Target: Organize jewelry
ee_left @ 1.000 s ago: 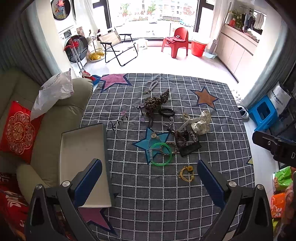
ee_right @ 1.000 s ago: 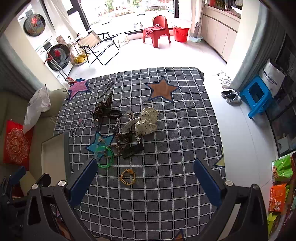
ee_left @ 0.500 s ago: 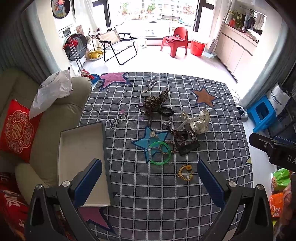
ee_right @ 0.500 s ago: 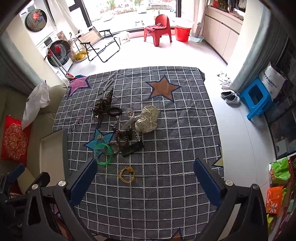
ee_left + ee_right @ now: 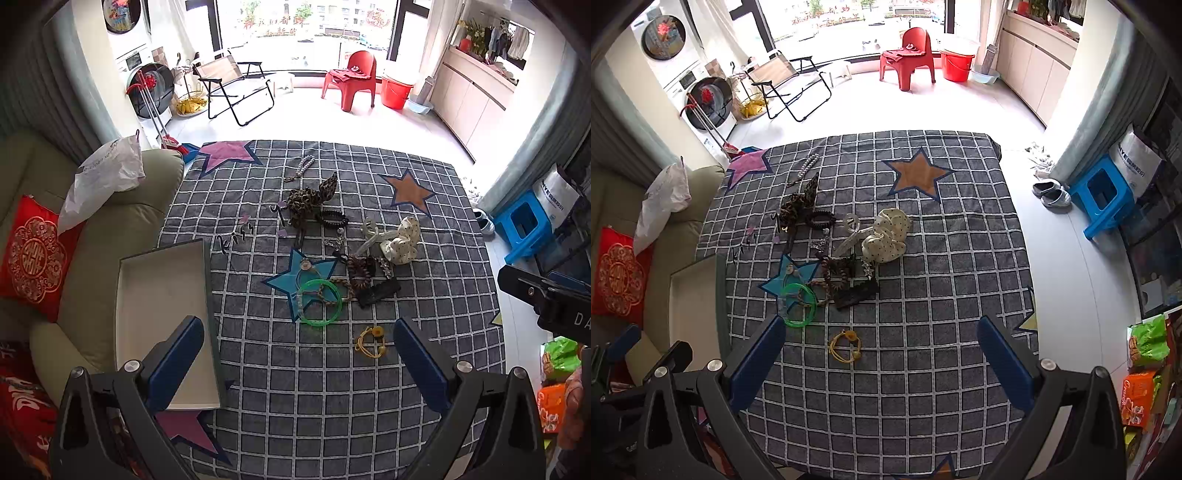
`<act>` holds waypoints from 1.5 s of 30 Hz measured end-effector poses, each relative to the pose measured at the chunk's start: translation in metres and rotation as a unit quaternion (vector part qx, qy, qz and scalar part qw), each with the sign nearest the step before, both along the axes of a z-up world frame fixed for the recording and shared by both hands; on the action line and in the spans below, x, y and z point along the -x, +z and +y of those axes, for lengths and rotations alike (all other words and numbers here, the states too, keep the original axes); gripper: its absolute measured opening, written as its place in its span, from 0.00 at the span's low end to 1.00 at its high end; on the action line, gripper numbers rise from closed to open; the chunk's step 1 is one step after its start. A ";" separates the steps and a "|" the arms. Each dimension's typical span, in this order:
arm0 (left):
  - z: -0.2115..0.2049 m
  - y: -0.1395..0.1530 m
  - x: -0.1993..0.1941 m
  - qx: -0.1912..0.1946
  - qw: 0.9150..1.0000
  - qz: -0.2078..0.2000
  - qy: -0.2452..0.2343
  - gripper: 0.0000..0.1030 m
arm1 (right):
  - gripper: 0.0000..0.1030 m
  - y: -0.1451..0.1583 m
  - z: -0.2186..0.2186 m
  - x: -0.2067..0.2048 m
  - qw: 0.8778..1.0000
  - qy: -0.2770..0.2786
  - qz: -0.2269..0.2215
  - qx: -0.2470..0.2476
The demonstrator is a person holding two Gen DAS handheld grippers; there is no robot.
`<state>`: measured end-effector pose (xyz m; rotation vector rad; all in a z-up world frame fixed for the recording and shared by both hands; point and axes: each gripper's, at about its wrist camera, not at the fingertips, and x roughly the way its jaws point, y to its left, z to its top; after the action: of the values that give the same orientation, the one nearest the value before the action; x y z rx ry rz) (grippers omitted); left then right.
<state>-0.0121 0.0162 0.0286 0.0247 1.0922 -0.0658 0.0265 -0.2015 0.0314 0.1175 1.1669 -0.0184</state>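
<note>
The left gripper (image 5: 298,345) hangs high over the grid-patterned cloth (image 5: 424,266) with its 2 blue fingers (image 5: 177,363) spread wide and nothing between them. The right gripper (image 5: 881,345) is likewise wide open and empty. Just beyond both lies a yellow hair tie (image 5: 371,343), apart from the rest. Farther out sits the pile: a green bangle (image 5: 320,302), a black clip (image 5: 378,291), a cream dotted scrunchie (image 5: 400,243) and a leopard-print bow (image 5: 310,197). The open tray (image 5: 162,295) rests at the cloth's left edge, beside the sofa (image 5: 110,229).
</note>
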 end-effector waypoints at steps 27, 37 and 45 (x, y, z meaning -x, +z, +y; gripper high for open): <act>0.002 -0.006 -0.001 -0.002 1.000 0.005 0.001 1.00 | 1.00 -0.003 0.002 0.002 1.000 0.003 -0.001 0.003; 0.003 -0.005 0.000 -0.001 1.000 0.006 0.001 1.00 | 1.00 -0.002 0.003 0.002 1.000 0.005 -0.001 0.003; 0.003 -0.006 0.000 0.000 1.000 0.006 0.002 1.00 | 1.00 -0.002 0.004 0.003 1.000 0.006 0.000 0.004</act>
<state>-0.0121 0.0193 0.0228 0.0227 1.1049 -0.0617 0.0238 -0.1978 0.0290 0.1039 1.1666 -0.0128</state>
